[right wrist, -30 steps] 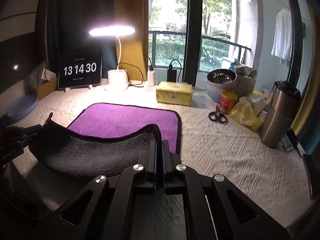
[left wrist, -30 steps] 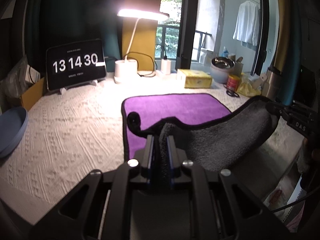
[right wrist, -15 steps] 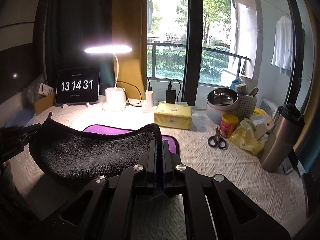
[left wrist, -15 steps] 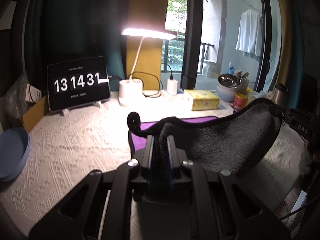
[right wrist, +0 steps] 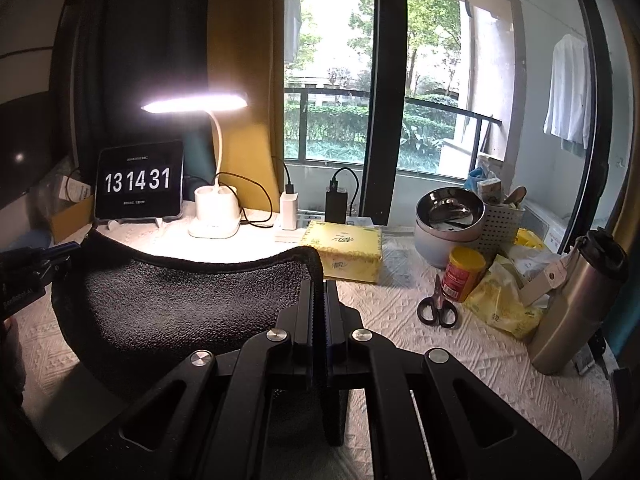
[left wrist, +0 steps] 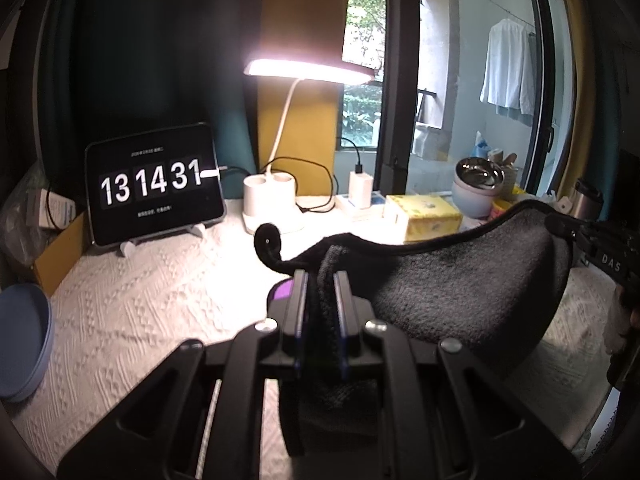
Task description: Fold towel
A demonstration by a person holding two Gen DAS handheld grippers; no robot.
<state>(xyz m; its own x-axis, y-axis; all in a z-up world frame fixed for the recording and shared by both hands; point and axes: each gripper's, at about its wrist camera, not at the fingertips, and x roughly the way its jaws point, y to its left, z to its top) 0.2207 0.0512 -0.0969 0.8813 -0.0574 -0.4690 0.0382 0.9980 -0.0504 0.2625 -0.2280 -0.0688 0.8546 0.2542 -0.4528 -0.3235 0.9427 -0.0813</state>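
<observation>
The towel point(left wrist: 460, 284) is dark grey on the side facing me, purple on the other, with black trim. It hangs lifted between both grippers, sagging in the middle. My left gripper point(left wrist: 321, 280) is shut on its left near corner; a sliver of purple point(left wrist: 285, 291) shows beside the fingers. My right gripper point(right wrist: 319, 284) is shut on the right near corner of the towel point(right wrist: 180, 304). The right gripper shows at the right edge of the left wrist view point(left wrist: 600, 252); the left gripper shows at the left edge of the right wrist view point(right wrist: 32, 264).
A clock tablet point(left wrist: 154, 184), lit desk lamp point(left wrist: 272, 204) and yellow tissue box point(right wrist: 344, 250) stand at the back of the white tablecloth point(left wrist: 132, 312). Blue plates point(left wrist: 24, 344) lie far left. Scissors point(right wrist: 437, 308), red can point(right wrist: 464, 274), steel bottle point(right wrist: 576, 304) and bowls point(right wrist: 448, 220) crowd the right.
Both grippers have raised the towel's near edge higher and carried it toward the far side. The flat purple part on the table is now hidden behind the lifted grey side.
</observation>
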